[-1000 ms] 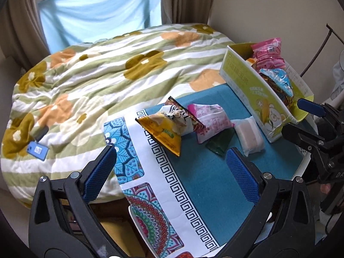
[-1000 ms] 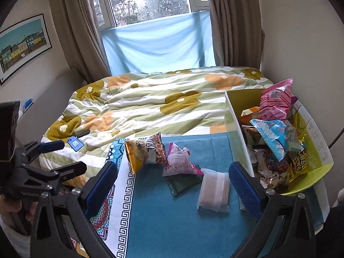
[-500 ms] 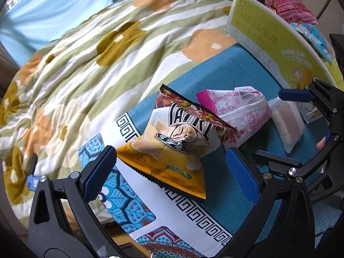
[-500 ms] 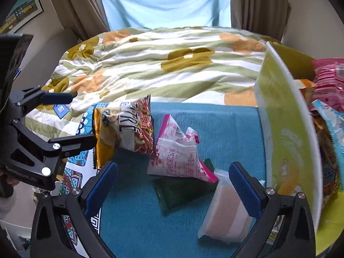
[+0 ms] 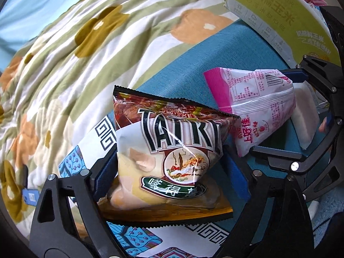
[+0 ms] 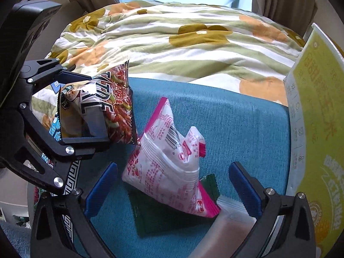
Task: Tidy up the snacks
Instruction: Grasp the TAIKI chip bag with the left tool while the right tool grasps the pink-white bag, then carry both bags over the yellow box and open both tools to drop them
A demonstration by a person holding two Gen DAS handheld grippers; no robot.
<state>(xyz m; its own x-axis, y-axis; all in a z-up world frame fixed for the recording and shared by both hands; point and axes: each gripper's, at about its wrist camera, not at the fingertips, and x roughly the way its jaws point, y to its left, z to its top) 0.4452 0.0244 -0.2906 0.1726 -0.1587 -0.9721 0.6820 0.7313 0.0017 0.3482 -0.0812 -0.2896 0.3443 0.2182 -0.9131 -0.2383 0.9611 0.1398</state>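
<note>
My left gripper (image 5: pixel 172 172) has its blue pads around a yellow and brown chip bag (image 5: pixel 169 150); the bag fills the gap between the jaws, which still stand wide. It also shows in the right wrist view (image 6: pixel 96 107) inside the left gripper (image 6: pixel 83 107). My right gripper (image 6: pixel 172 185) is open, with a pink and white snack packet (image 6: pixel 169 167) between its fingers, untouched. The packet lies on a dark green packet (image 6: pixel 163 215). A pale wrapped packet (image 6: pixel 223 232) lies at the lower right.
A yellow-green cardboard box (image 6: pixel 318 129) holding snacks stands at the right on the teal cloth (image 6: pixel 225 124). A floral quilt (image 6: pixel 172 40) covers the bed behind. The patterned cloth border (image 5: pixel 103 129) runs under the chip bag.
Both grippers moved down and forward onto the snacks. The left gripper now brackets the chip bag; the right gripper now brackets the pink packet.
</note>
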